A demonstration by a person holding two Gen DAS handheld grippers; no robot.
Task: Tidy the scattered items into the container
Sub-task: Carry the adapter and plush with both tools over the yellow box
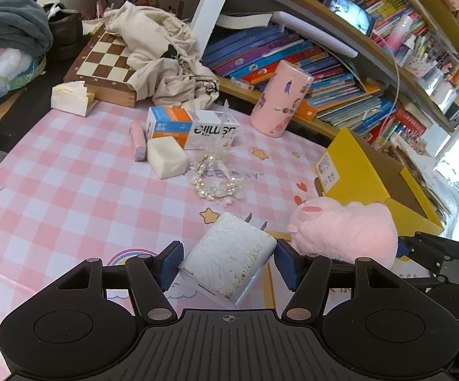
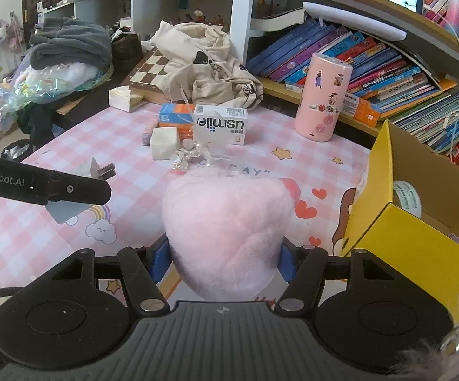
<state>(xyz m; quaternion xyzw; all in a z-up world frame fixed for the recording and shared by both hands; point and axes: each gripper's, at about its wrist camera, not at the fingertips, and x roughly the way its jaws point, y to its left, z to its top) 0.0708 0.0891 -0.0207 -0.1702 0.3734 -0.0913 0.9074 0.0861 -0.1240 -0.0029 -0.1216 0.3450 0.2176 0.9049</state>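
Bench (image 2: 55, 228) under a pink-and-white checked cloth with stars and hearts. At its far edge — a chessboard (image 2: 148, 70), partly under a crumpled cream cloth bag (image 2: 204, 63). Grey folded blanket (image 2: 70, 46) on a heap at left. Shelves of leaning books (image 2: 372, 63) to the right — a white lamp bar (image 2: 353, 20) above them.

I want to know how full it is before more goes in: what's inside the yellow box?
The right wrist view shows a roll of tape inside the yellow box, on its brown cardboard floor. The near wall hides the rest of the inside.
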